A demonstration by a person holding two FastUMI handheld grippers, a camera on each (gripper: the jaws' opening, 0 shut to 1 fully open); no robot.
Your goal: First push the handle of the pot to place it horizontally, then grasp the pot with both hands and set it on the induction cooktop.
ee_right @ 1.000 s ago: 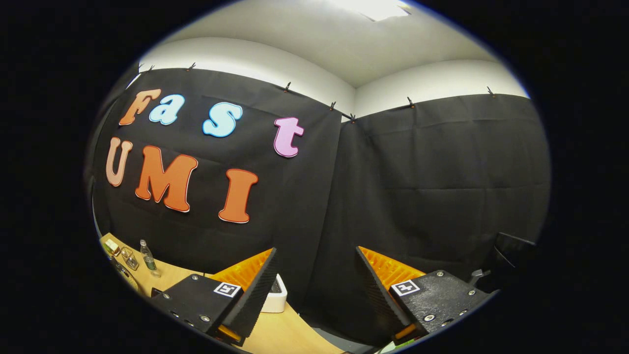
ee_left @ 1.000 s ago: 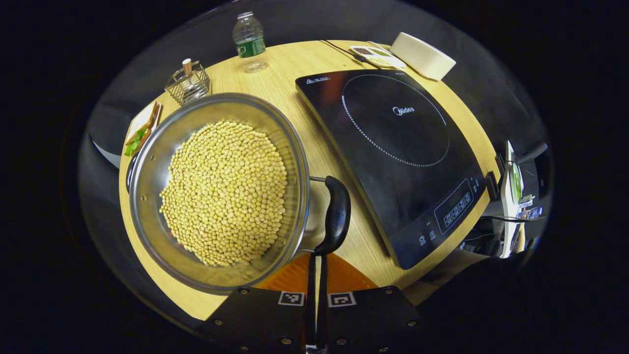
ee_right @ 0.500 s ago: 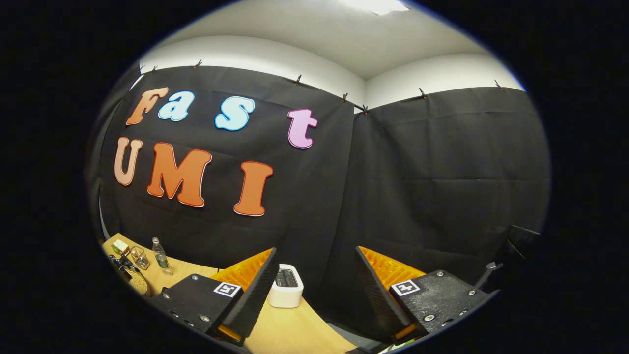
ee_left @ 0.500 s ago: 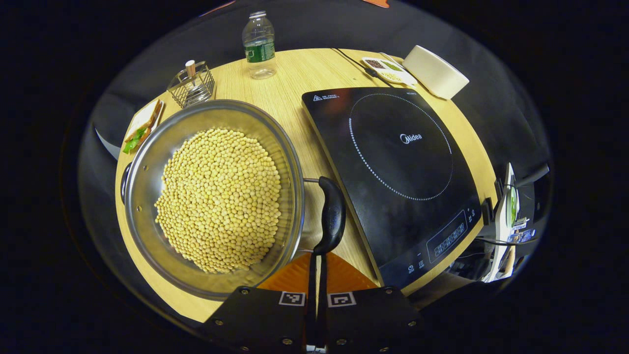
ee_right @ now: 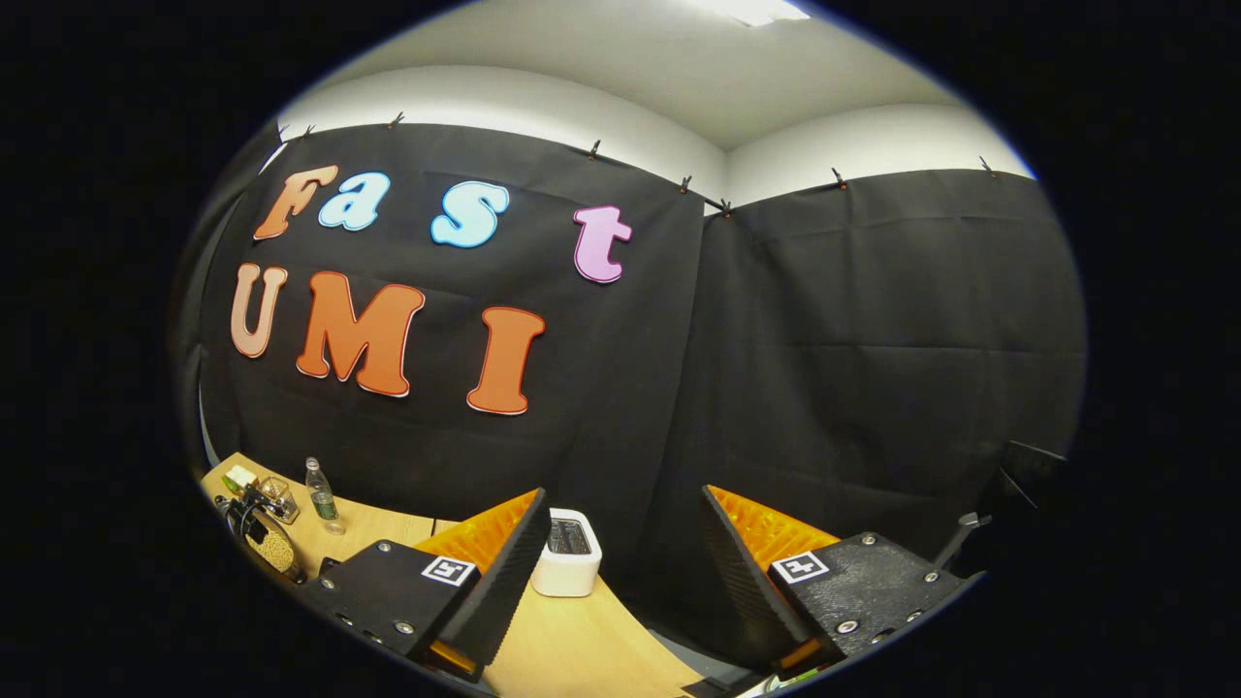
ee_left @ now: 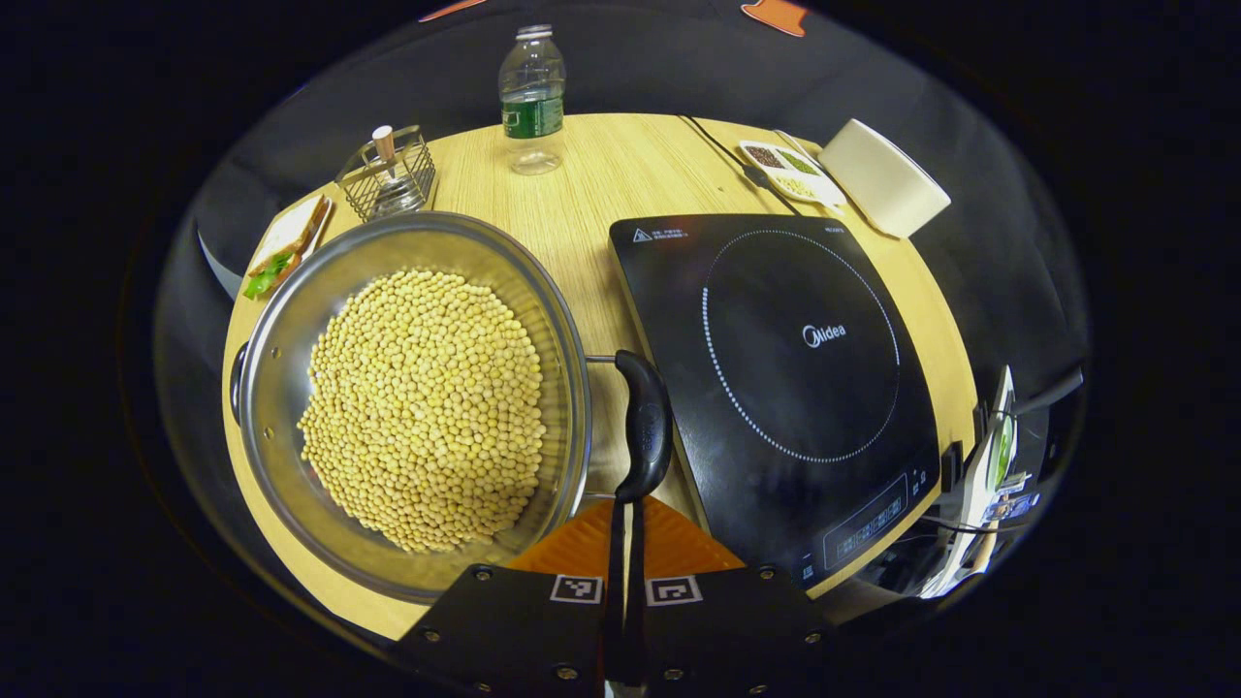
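Observation:
A steel pot [ee_left: 281, 368] full of yellow beans sits on the left of the round wooden table [ee_left: 611, 174]. Its black side handle [ee_left: 645, 427] stands out toward the black induction cooktop [ee_left: 795, 368], which lies flat just right of it. In the left gripper view, my left gripper [ee_left: 625, 502] is shut, its tips right at the handle's near end. In the right gripper view, my right gripper [ee_right: 622, 492] is open with nothing between its fingers, raised and facing the booth wall. The pot [ee_right: 271, 548] shows small at the lower left there.
At the table's far edge stand a water bottle [ee_left: 531, 97], a wire holder with a small glass bottle [ee_left: 388, 179], a plate with a sandwich [ee_left: 286, 242], a spice dish [ee_left: 790, 170] and a white box [ee_left: 882, 174]. Cables and gear [ee_left: 989, 465] hang off the right side.
The left gripper view has drawn back, so pot and cooktop sit lower and the handle lies slightly further left. The right gripper has tilted down a little, showing more table.

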